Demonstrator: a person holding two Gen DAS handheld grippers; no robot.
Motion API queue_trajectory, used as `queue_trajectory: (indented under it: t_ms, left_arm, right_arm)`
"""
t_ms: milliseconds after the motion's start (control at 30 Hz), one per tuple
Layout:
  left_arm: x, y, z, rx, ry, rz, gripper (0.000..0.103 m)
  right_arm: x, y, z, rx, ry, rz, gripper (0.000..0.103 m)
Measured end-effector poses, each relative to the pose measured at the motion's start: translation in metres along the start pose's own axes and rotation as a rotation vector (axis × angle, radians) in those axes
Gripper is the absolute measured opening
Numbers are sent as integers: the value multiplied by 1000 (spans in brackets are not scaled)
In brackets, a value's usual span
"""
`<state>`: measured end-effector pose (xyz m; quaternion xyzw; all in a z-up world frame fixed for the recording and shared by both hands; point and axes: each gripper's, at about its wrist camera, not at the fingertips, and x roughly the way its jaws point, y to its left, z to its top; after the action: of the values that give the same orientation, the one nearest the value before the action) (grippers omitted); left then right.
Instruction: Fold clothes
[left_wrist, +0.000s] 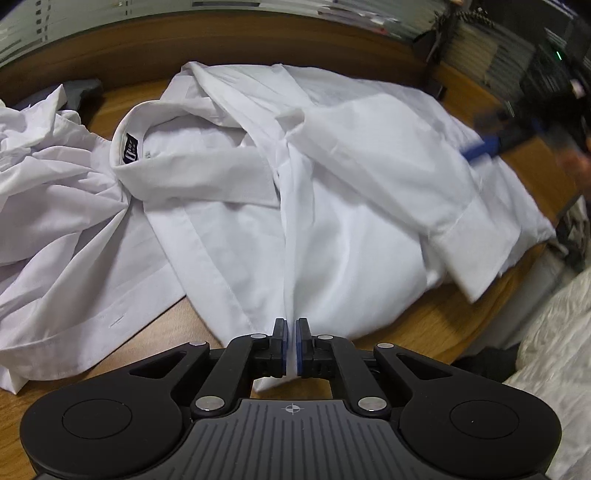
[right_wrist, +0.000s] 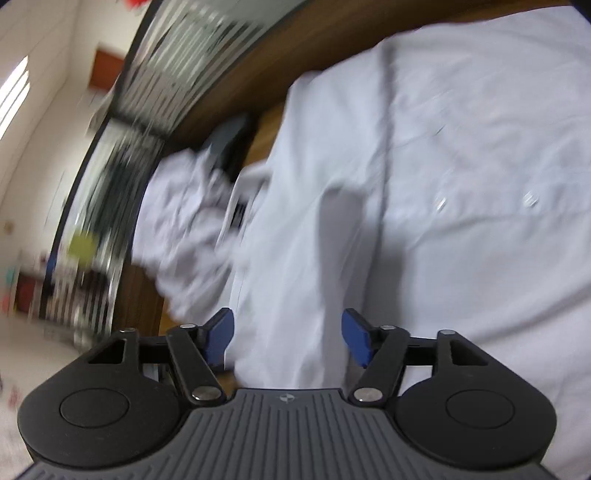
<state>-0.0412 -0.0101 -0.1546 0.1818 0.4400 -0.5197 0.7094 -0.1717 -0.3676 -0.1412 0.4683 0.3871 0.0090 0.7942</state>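
Shirt (left_wrist: 332, 206) spread white across wooden table (left_wrist: 461, 325), collar (left_wrist: 192, 173) toward the left in the left wrist view, one sleeve (left_wrist: 388, 162) folded across the chest. Left gripper (left_wrist: 291, 341) pinched narrow on a ridge of the shirt's near edge, fabric clamped between the pads. Right gripper (right_wrist: 288, 339) standing wide, nothing pressed between the pads, just above the cloth at the shirt's far side; seen from the left camera only as a blurred blue tip.

Risks from here:
- Left pinch holding only a thin fold; a quick lift or pull likely to slip it free or drag the whole shirt toward the table edge.
- Folded sleeve lying loose; any tug on the body likely to slide it off and undo that fold.
- Right jaws coming down on too many layers, or on none, given the bunched cloth; hard to judge through the motion blur.
- Crumpled white garment (left_wrist: 48, 177) at the left touching the shirt near the collar; possibly caught up in the next fold.

Count: two grippers; one shirt being folded; apparently one further white garment in a heap; one dark object (left_wrist: 83, 90) behind it, too unclear to name.
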Motion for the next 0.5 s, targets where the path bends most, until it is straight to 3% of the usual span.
queue_trajectory:
  t_ms: [67, 167, 267, 300, 333, 500]
  left_arm:
    - [2, 1, 4, -19, -1, -7, 14]
    - [8, 1, 7, -23, 12, -6, 14]
    - [10, 2, 8, -23, 23, 1, 14]
    - [11, 2, 8, -29, 24, 3, 13]
    - [10, 3, 8, -39, 21, 2, 12]
    - [8, 5, 4, -69, 17, 26, 12]
  right_arm:
    - [11, 2, -10, -35, 69, -5, 72]
    - [25, 2, -20, -65, 150, -11, 69]
    - [25, 6, -21, -63, 175, 44, 37]
    - [23, 9, -19, -56, 176, 77, 16]
    - [20, 12, -16, -49, 176, 110, 9]
    - [-5, 28, 18, 64, 52, 335, 7]
